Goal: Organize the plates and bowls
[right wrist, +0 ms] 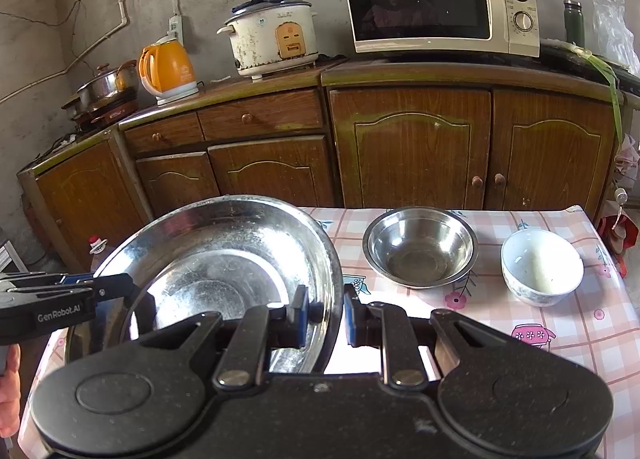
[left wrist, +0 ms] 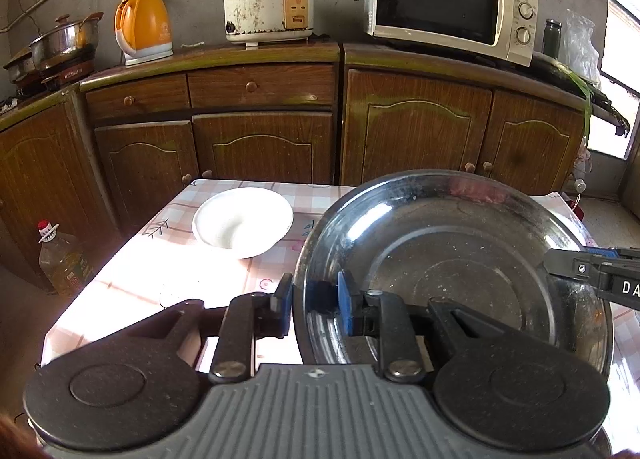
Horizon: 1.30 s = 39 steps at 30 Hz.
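The large stainless steel basin [left wrist: 452, 259] is being held above the checked tablecloth [left wrist: 160, 259], pinched at opposite rim edges: the left gripper [left wrist: 316, 299] is closed on the near-left rim, the right gripper [right wrist: 326, 317] on the right rim. It is being judged rigid, light and slick, best taken at the thin rim. Being round, it has no long axis; its mouth is facing up, slightly tilted. A white plate [left wrist: 243, 221], a steel bowl [right wrist: 420, 247] and a ceramic bowl [right wrist: 542, 267] are resting nearby.
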Motion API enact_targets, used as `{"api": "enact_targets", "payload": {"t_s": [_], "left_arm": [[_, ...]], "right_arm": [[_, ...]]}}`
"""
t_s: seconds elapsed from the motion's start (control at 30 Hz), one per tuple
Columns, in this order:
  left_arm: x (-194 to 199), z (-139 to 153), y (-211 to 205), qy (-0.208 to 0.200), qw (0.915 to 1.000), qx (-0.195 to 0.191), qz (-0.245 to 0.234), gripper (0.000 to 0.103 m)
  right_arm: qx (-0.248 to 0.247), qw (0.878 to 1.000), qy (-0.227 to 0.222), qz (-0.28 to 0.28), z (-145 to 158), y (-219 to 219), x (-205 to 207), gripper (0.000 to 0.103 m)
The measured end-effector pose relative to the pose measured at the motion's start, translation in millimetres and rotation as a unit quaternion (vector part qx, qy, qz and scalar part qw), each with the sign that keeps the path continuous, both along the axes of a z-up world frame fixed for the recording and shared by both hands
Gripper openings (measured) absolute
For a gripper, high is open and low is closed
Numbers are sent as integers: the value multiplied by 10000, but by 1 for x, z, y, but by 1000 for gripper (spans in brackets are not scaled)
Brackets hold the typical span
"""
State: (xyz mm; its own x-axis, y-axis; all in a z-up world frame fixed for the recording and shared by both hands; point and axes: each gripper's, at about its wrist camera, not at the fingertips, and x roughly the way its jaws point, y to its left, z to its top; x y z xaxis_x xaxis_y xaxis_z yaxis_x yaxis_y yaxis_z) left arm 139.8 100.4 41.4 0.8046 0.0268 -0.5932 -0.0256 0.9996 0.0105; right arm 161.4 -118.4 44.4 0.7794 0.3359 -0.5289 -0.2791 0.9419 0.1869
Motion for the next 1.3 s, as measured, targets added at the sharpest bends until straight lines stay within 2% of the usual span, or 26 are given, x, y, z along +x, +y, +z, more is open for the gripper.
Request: {"api": "enact_targets", "payload": {"t_s": [0.53, 1.3], "left_arm": [[-11, -3, 8, 94, 9998, -83, 126, 23], [-35, -23, 27, 365, 9987, -255, 258, 23]], "right_arm": [[24, 9999, 24, 121, 0, 4, -10, 23], [-62, 9993, 166, 330, -19, 23, -36, 23]]}}
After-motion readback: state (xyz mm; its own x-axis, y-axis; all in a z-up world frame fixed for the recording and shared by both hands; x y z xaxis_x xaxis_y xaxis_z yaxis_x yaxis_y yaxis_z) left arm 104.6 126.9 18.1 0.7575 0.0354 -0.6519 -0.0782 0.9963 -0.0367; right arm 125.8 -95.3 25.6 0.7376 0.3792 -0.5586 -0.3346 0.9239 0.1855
